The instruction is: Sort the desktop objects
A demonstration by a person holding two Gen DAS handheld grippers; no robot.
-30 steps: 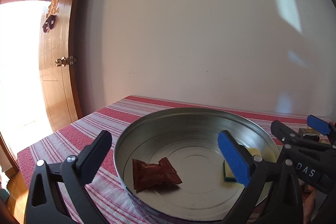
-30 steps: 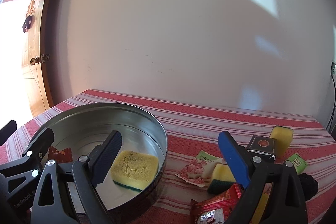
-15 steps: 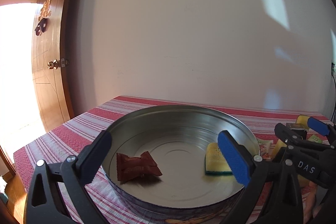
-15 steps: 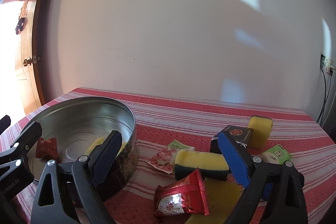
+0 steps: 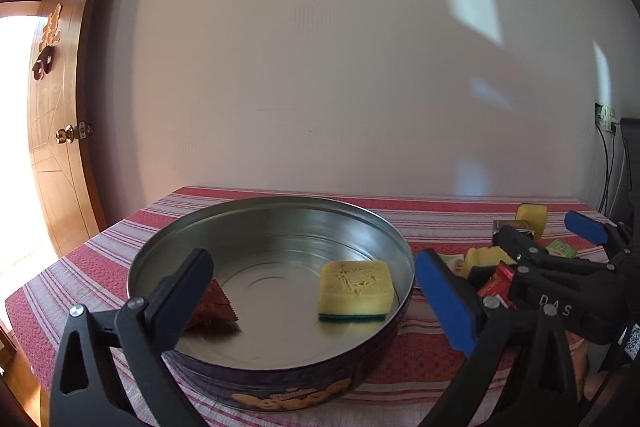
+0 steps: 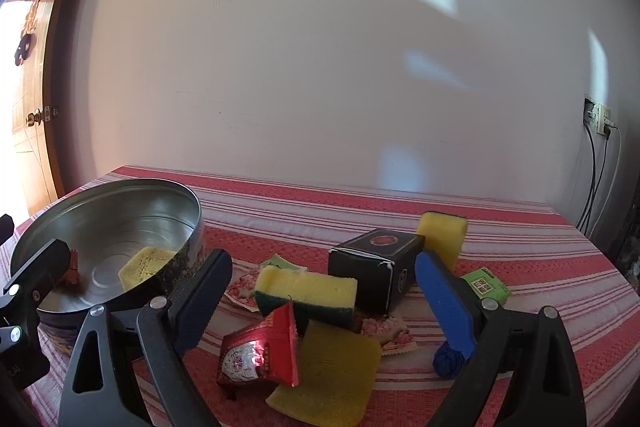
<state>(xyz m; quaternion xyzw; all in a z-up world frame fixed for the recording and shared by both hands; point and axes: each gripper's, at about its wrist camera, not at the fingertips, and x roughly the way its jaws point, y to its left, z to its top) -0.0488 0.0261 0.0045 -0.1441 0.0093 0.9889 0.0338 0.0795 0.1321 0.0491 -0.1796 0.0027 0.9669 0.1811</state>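
Note:
A round metal tin (image 5: 208,227) (image 6: 188,199) stands on the striped cloth and holds a yellow sponge (image 5: 354,289) (image 6: 146,263) and a brown snack packet (image 5: 214,307). My left gripper (image 5: 316,291) is open and empty just before the tin. My right gripper (image 6: 324,303) is open and empty above a pile right of the tin: a yellow-green sponge (image 6: 306,293), a red snack packet (image 6: 262,349), a flat yellow cloth (image 6: 328,371), a black box (image 6: 376,267).
A second yellow sponge (image 6: 442,235), a green packet (image 6: 486,285), a blue yarn ball (image 6: 448,363) and pink-patterned wrappers (image 6: 386,331) lie on the cloth. The wall is behind the table. A wooden door (image 5: 60,107) stands at the left, cables (image 6: 596,187) at the right.
Both grippers have pulled back and swung right from the tin. The right gripper left the tin with the sponge lying inside and now faces the pile. Both stay open.

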